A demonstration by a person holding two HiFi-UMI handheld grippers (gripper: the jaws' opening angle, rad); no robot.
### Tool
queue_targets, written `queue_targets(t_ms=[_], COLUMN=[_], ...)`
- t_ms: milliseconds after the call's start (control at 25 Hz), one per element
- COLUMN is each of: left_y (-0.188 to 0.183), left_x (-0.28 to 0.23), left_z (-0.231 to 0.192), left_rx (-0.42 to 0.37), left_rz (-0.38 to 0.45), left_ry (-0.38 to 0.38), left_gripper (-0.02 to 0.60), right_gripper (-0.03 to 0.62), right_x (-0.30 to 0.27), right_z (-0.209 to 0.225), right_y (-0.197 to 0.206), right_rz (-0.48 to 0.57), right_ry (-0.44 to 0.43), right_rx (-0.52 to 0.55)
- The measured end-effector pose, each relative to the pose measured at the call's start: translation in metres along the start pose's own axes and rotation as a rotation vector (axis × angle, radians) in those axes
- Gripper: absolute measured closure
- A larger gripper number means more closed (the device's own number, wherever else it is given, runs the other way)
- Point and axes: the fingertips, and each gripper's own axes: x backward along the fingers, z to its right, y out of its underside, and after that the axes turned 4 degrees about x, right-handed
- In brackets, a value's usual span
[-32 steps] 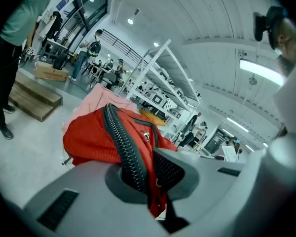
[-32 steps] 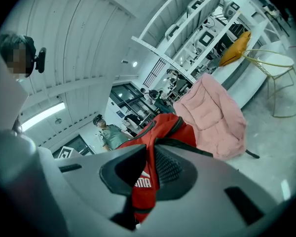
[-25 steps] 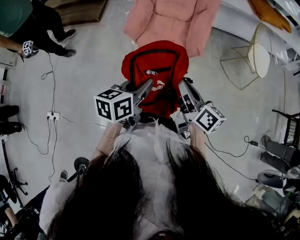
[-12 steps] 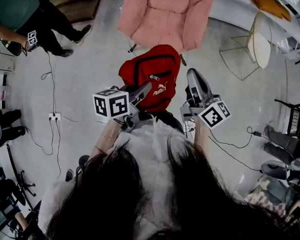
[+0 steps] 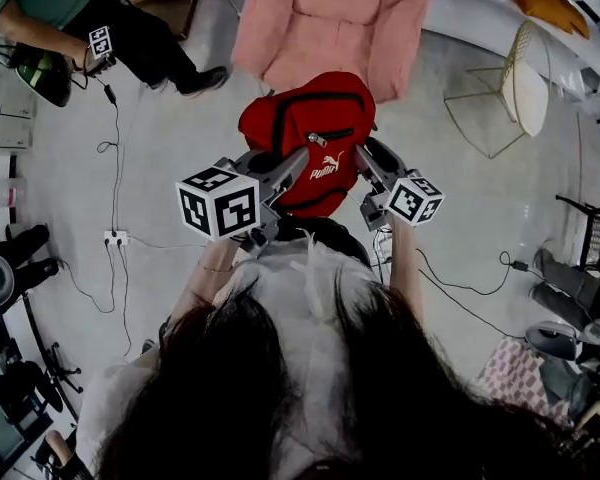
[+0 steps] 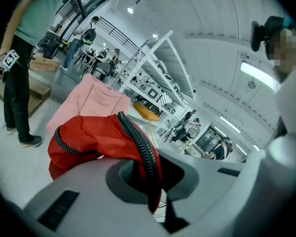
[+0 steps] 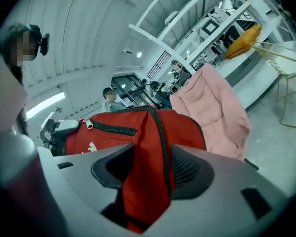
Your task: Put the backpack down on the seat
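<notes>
While your left gripper (image 5: 298, 160) stays clamped on the backpack (image 5: 308, 128), your right gripper (image 5: 368, 158) has just spread its jaws, with red fabric still loose between them. The backpack hangs nearer the pink seat (image 5: 330, 18) than before, not yet on it, apparently carried by one grip.

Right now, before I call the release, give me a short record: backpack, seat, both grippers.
backpack: red, held up in front of the seat
seat: pink, padded, just beyond the backpack
left gripper: fingers shut on the backpack's zipper edge
right gripper: fingers have just been opening; backpack fabric hangs between them, unpinched
task: backpack not yet set down
</notes>
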Motion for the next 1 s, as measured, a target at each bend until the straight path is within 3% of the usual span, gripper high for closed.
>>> queue_targets(t_ms=[320, 480, 600, 720, 840, 1000], left_y=[-0.032, -0.063, -0.094, -0.116, -0.142, -0.177], left_x=[-0.007, -0.024, -0.044, -0.055, -0.063, -0.069], left_z=[0.006, -0.011, -0.036, -0.049, -0.062, -0.075], left_rx=[-0.055, -0.058, -0.05, -0.067, -0.077, -0.084], left_rz=[-0.01, -0.017, -0.031, -0.047, -0.04, -0.004], left_ry=[0.015, 0.024, 0.038, 0.059, 0.071, 0.087], left_gripper=[0.545, 0.545, 0.545, 0.545, 0.545, 0.545], right_gripper=[0.388, 0.416, 0.502, 0.537, 0.553, 0.554], right_x=[-0.034, -0.066, -0.108, -0.141, -0.163, -0.184], right_z=[-0.005, 0.004, 0.015, 0.016, 0.016, 0.012], right_y=[-0.02, -0.043, -0.059, -0.068, -0.084, -0.118], right_rz=[0.022, 0.023, 0.011, 0.027, 0.07, 0.116], right_ry=[-0.177, -0.161, -0.159, -0.165, -0.22, -0.25], right_rx=[-0.152, -0.16, -0.197, -0.252, -0.315, -0.319])
